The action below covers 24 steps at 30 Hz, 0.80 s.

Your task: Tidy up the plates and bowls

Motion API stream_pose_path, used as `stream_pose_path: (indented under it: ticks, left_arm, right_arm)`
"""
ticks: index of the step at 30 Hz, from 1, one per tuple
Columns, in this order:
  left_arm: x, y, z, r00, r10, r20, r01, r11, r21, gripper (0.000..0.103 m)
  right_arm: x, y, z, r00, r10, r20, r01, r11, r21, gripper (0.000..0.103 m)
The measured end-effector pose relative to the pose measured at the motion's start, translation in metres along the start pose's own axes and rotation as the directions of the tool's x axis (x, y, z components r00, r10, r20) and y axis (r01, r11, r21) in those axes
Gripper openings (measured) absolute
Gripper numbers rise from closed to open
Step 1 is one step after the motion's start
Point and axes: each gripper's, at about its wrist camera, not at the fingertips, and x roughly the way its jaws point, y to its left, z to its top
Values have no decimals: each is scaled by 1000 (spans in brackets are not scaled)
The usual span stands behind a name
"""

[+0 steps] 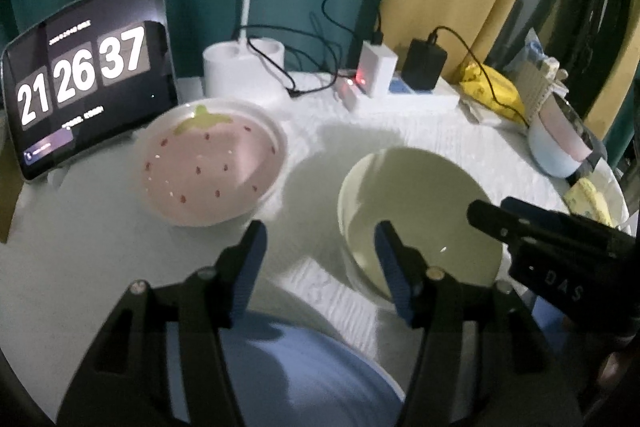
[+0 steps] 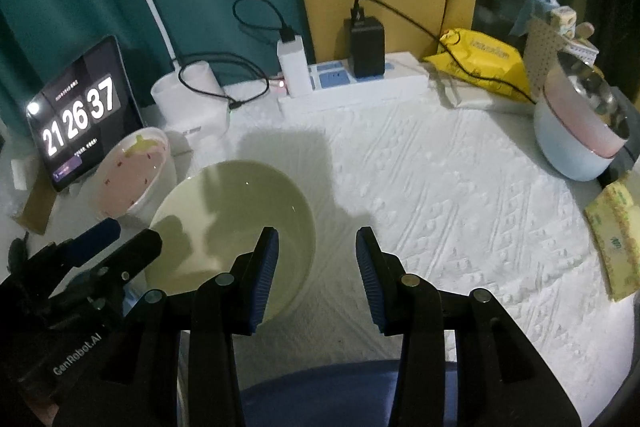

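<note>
A pale green bowl [image 1: 420, 211] [image 2: 224, 211] sits on the white tablecloth. Left of it is a pink strawberry-pattern plate [image 1: 212, 163] [image 2: 132, 171]. A blue plate [image 1: 300, 367] [image 2: 340, 387] lies at the near edge, under both grippers. My left gripper [image 1: 320, 231] [image 2: 124, 237] is open over bare cloth, its right finger in front of the bowl's near-left rim. My right gripper [image 2: 318, 239] [image 1: 496, 211] is open at the bowl's right rim. Its left finger hangs over the bowl's inside and its right finger is outside. The pads press on nothing.
A stack of bowls [image 2: 572, 143] [image 1: 556, 147] stands at the far right. Along the back are a tablet clock [image 1: 88, 75], a white lamp base [image 1: 240, 67], a power strip [image 2: 352, 87] with chargers and cables, and a yellow packet [image 2: 480, 59]. A yellow pad [image 2: 616, 243] lies at the right edge.
</note>
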Motion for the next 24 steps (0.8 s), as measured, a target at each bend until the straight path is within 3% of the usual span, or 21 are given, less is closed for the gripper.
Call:
stream_pose_path:
  ticks: [5, 14, 19, 24]
  left_arm:
    - [11, -3, -3, 999, -11, -40, 12, 1000, 14, 58]
    - [16, -7, -5, 998, -35, -43, 37, 999, 29, 57]
    - [15, -13, -5, 997, -68, -37, 70, 996, 53, 40]
    - [14, -17, -6, 996, -87, -34, 89, 994, 70, 37]
  right_arm:
    - [10, 2, 0, 999, -11, -45, 10, 1000, -9, 42]
    - [16, 5, 2, 998, -16, -65, 14, 999, -30, 42]
    - [17, 5, 3, 998, -9, -61, 6, 999, -38, 42]
    - [18, 10, 2, 998, -10, -55, 6, 998, -64, 22]
